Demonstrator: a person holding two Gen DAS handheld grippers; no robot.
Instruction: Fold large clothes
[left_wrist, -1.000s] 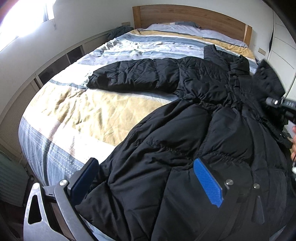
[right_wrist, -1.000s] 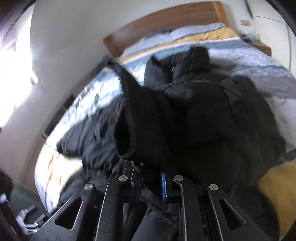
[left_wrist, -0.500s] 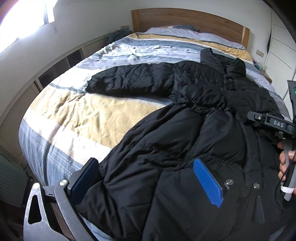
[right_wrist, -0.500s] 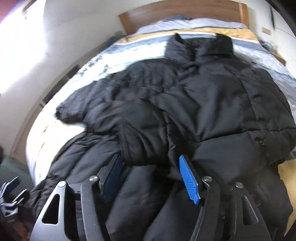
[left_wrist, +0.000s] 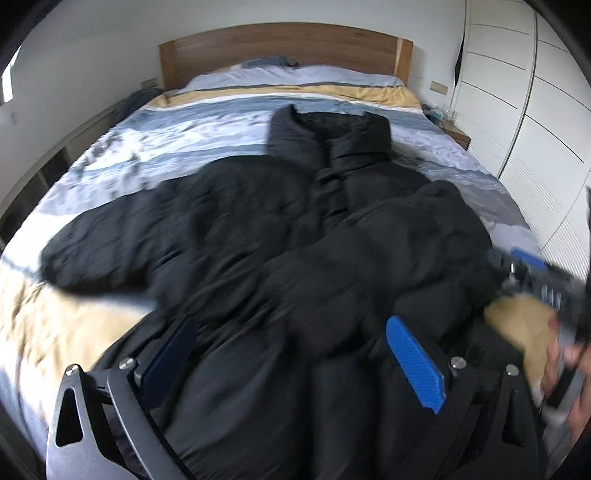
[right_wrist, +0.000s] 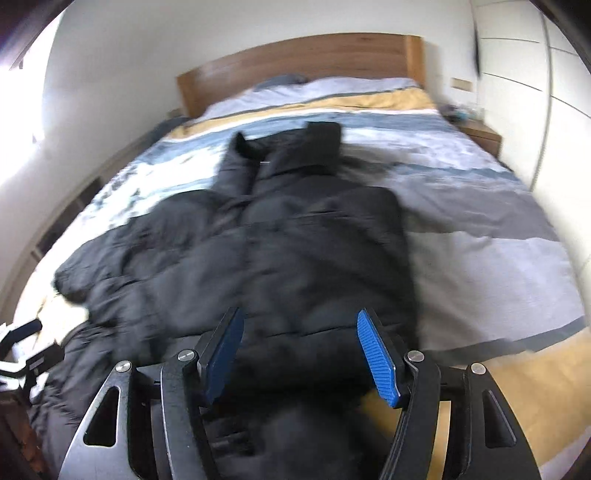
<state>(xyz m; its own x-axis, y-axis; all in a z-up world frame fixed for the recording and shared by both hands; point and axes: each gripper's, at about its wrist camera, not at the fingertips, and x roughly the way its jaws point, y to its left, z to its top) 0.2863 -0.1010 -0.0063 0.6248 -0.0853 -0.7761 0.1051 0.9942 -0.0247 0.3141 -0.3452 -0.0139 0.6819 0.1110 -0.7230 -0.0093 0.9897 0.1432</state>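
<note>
A large black puffer jacket (left_wrist: 295, 229) lies front-up on the striped bed, collar toward the headboard. Its left sleeve (left_wrist: 110, 243) stretches out to the left. Its right sleeve (left_wrist: 388, 258) lies folded across the chest. My left gripper (left_wrist: 291, 354) is open and empty, hovering over the jacket's lower part. My right gripper (right_wrist: 299, 354) is open and empty above the jacket's (right_wrist: 277, 251) lower right side; it also shows at the right edge of the left wrist view (left_wrist: 535, 273), held by a hand.
The bed (left_wrist: 92, 325) has a blue, white and yellow striped cover and a wooden headboard (left_wrist: 280, 48). White wardrobe doors (left_wrist: 535, 122) and a small bedside table (left_wrist: 456, 136) stand to the right. A wall with low shelves runs along the left.
My right gripper let go of the right sleeve, which now lies across the chest, and drew back toward the bed's foot. My left gripper swung right, over the jacket's middle.
</note>
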